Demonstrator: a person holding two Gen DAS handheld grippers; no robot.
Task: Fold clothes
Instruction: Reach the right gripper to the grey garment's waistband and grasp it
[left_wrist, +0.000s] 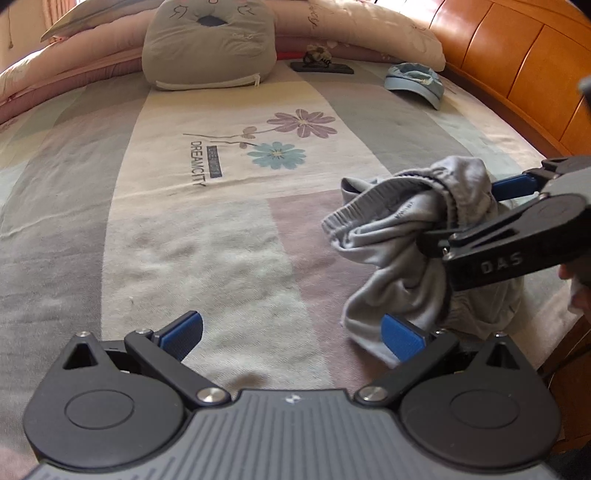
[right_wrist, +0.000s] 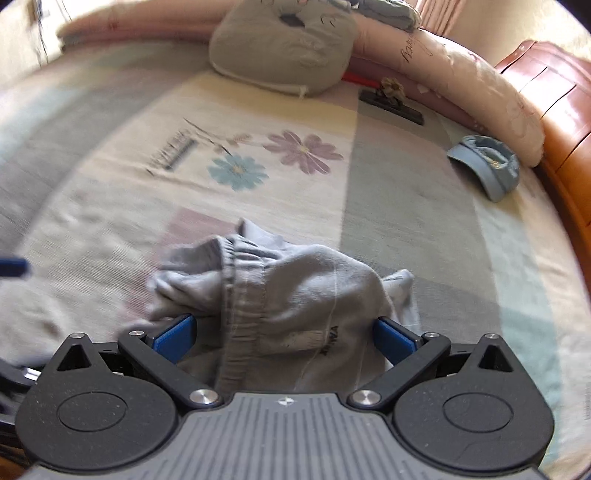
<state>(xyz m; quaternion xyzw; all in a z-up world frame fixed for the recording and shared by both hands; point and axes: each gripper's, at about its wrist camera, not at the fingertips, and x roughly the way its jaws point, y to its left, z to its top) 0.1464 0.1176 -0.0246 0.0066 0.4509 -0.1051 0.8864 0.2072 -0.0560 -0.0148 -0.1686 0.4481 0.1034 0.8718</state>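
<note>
Blue pads of the left gripper (left_wrist: 291, 338) gape wide over bare bedspread (left_wrist: 207, 258), nothing between them; right gripper (right_wrist: 284, 338) stands wide too, grey garment (right_wrist: 280, 295) bunched between its jaws, grip unclear; no fold made yet, everything left.

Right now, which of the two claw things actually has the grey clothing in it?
The right gripper: the bunched grey garment sits between its wide-open blue fingers. The left gripper is also open, with only bedspread between its fingers.

Soft grey cloth garment (right_wrist: 288, 295); glossy wooden headboard (left_wrist: 517, 55).
</note>
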